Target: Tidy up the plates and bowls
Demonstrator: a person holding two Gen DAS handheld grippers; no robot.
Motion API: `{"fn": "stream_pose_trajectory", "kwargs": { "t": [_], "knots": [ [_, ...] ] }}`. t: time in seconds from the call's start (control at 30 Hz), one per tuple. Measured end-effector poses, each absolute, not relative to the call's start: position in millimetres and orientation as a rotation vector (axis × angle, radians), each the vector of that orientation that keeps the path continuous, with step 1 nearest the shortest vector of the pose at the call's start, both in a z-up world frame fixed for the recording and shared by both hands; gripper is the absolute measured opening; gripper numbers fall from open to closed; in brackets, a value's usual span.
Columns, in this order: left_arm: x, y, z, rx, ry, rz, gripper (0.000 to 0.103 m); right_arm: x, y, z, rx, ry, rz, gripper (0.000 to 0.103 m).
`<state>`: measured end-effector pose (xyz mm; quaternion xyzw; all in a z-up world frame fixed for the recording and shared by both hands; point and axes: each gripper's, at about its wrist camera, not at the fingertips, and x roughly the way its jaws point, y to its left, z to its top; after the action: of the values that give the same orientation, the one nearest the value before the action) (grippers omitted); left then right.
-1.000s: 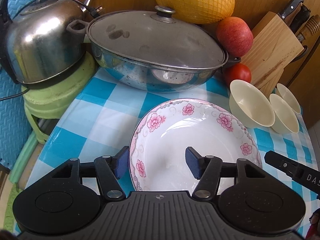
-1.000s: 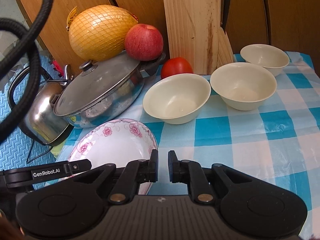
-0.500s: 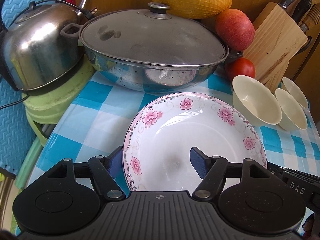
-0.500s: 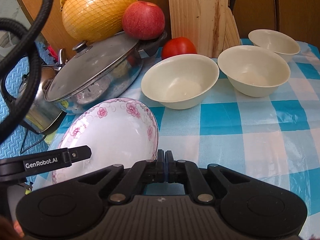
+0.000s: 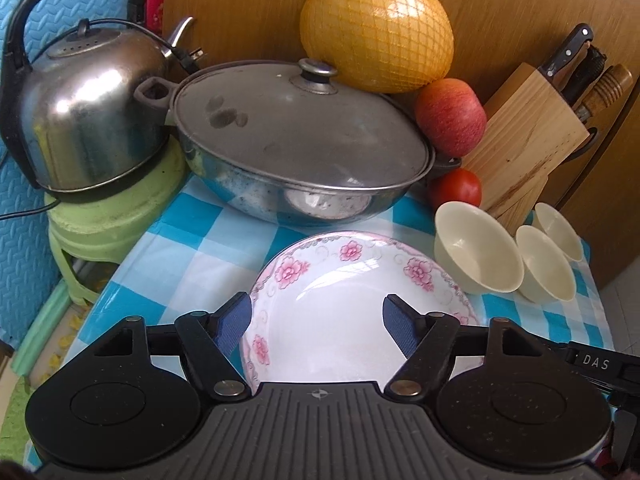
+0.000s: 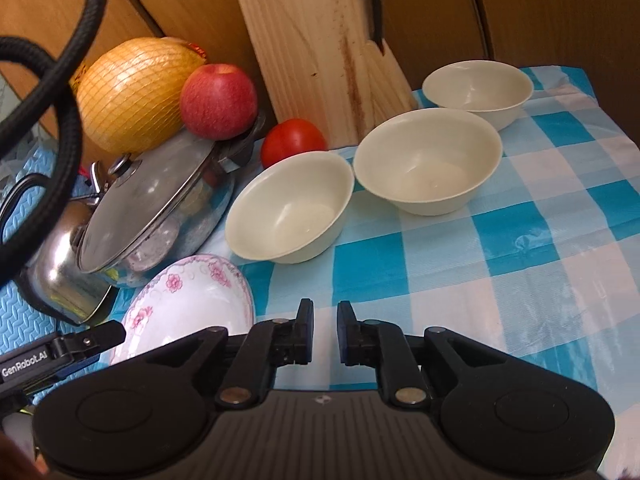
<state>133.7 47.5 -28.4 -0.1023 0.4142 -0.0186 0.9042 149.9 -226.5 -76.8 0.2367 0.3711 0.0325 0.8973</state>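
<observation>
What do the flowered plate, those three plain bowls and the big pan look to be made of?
Flowered plate: likely glazed ceramic, glossy white with window glare and printed pink blossoms. Three cream bowls: matte and uniform, perhaps melamine or dull-glazed ceramic; hard to tell. Pan: polished steel, mirror-like wall, with a duller grey metal lid.

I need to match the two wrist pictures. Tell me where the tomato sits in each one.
Left wrist: the tomato is right of centre, between the pan and the knife block.
Right wrist: the tomato is above centre, left of the knife block's foot.
Shared landmark: the knife block.
</observation>
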Motion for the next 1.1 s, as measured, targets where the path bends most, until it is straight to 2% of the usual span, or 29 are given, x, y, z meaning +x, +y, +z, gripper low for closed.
{"fn": "stream_pose_trajectory", "kwargs": {
  "t": [0.37, 0.83, 0.93, 1.0, 1.03, 1.1],
  "knots": [
    [173.5, -34.0, -27.3, -0.149, 0.816, -0.177, 0.081, 169.9, -245.9, -64.3, 0.573, 0.696, 0.033, 0.022],
    [240.8, -64.5, -68.4, -0.139, 0.928, -0.179, 0.077, 203.3, -258.0, -84.8, 0.692, 0.745, 0.036, 0.023],
    [246.9, -66.1, -76.6, -0.121, 0.936, -0.172, 0.067, 207.3, -258.3, -86.5, 0.693, 0.751, 0.038, 0.024],
    [249.9, -64.9, -79.5, -0.134, 0.959, -0.187, 0.053, 210.4, -257.7, -87.1, 0.677, 0.760, 0.039, 0.023],
    [252.7, -64.7, -82.1, -0.152, 0.975, -0.193, 0.050, 211.5, -257.2, -87.3, 0.671, 0.764, 0.042, 0.022],
    [253.3, -64.8, -82.8, -0.158, 0.974, -0.190, 0.041, 213.6, -256.8, -88.0, 0.677, 0.771, 0.053, 0.013]
  ]
}}
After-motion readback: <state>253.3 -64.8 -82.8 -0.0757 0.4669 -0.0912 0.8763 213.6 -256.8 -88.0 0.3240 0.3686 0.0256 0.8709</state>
